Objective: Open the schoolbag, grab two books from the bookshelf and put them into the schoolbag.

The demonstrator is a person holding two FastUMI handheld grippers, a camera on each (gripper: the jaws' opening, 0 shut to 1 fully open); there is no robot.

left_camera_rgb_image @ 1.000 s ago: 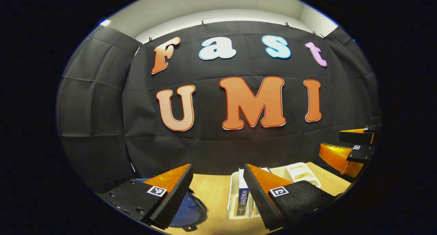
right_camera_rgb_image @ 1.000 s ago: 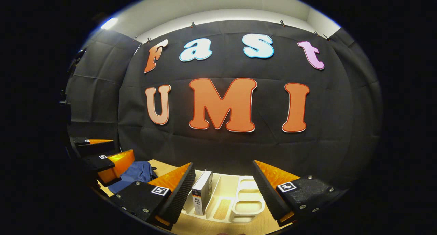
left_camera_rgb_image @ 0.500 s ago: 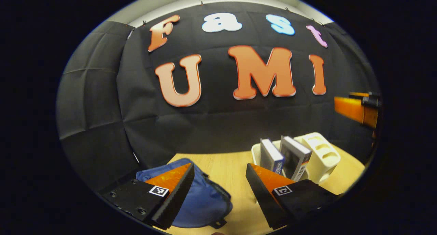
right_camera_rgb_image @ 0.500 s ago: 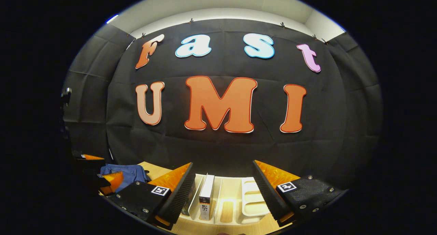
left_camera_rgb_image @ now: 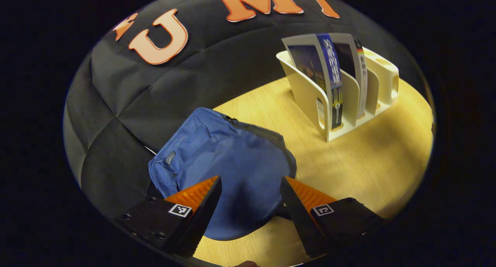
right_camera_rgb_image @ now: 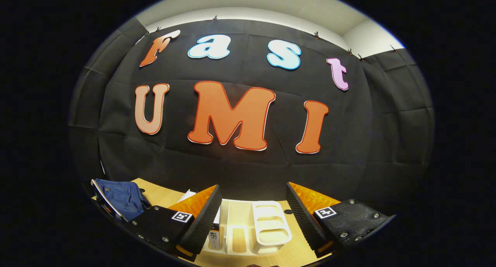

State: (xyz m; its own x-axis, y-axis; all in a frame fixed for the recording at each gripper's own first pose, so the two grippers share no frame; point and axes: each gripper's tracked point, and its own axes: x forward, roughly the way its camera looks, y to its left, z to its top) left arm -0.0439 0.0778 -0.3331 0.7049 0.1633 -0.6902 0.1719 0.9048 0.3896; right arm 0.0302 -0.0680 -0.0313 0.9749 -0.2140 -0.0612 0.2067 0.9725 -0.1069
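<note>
A blue schoolbag (left_camera_rgb_image: 221, 158) lies flat on the wooden table (left_camera_rgb_image: 372, 154), its zipper running along the right edge. My left gripper (left_camera_rgb_image: 250, 197) hangs open just above the bag's near end, nothing between its fingers. Two books (left_camera_rgb_image: 331, 77) stand upright in a cream bookshelf (left_camera_rgb_image: 306, 88) at the far right of the table. In the right gripper view, my right gripper (right_camera_rgb_image: 254, 209) is open above the bookshelf (right_camera_rgb_image: 267, 228), with one book (right_camera_rgb_image: 214, 230) beside its left finger. The schoolbag (right_camera_rgb_image: 118, 197) shows at the far left there.
Black cloth walls close the booth behind and to the left of the table. Bare wood lies between the bag and the bookshelf, and in front of the shelf. The shelf's right side has small cup-like compartments (left_camera_rgb_image: 383, 73).
The left gripper has tipped down and dropped toward the schoolbag, which now sits right under its fingers. The right gripper has shifted a little right over the bookshelf. Both stay open.
</note>
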